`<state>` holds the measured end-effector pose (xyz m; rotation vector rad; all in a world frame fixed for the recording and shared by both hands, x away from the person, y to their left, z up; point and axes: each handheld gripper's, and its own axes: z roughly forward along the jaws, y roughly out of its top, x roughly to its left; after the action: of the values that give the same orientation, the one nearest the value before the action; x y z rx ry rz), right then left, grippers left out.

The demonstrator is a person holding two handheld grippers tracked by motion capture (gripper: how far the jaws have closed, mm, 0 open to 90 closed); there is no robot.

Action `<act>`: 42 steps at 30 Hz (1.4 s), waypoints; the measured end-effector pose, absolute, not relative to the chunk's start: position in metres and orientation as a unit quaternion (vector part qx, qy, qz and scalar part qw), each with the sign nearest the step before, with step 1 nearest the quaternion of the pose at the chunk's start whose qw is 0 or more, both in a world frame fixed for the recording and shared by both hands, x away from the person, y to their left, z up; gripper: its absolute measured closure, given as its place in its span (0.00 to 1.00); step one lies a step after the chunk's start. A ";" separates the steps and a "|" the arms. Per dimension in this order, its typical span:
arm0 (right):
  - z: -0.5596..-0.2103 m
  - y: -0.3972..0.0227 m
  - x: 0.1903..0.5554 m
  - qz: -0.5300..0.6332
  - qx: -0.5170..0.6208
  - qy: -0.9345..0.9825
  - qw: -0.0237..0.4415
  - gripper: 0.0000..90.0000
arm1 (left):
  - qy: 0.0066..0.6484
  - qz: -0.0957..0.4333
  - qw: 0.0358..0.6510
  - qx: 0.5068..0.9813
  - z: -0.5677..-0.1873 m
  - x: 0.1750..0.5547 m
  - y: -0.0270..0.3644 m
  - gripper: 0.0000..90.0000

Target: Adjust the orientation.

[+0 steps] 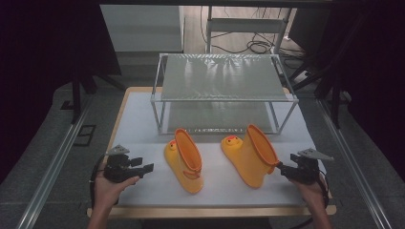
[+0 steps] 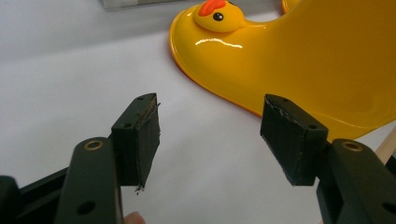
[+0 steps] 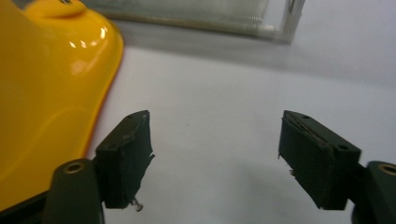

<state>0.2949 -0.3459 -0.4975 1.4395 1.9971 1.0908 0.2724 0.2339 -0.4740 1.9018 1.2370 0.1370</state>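
At the near edge of the white table a person holds two tongs. The left gripper sits near left, jaws spread with nothing between them, a little short of the left boot. The right gripper rests near right, jaws likewise spread and empty, right beside the open top of the right boot. Both yellow duck-faced boots lie on their sides mid-table. Farther back stands a metal-framed shelf rack.
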 end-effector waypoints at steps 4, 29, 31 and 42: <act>-0.495 -0.353 0.291 0.409 0.519 0.718 0.219 0.34 | 0.493 0.050 0.416 0.763 -0.477 0.272 0.228 0.45; -0.505 -0.342 0.291 0.412 0.524 0.714 0.214 0.40 | 0.471 0.069 0.427 0.769 -0.473 0.236 0.182 1.00; -0.505 -0.342 0.291 0.411 0.524 0.715 0.214 0.40 | 0.465 0.079 0.418 0.777 -0.474 0.233 0.176 1.00; -0.509 -0.346 0.292 0.410 0.531 0.710 0.212 0.40 | 0.398 0.086 0.415 0.814 -0.483 0.201 0.101 1.00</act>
<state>0.2916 -0.3465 -0.5094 1.4755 1.9729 1.1386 0.2014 0.1014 -0.4834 2.0452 0.9989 0.2155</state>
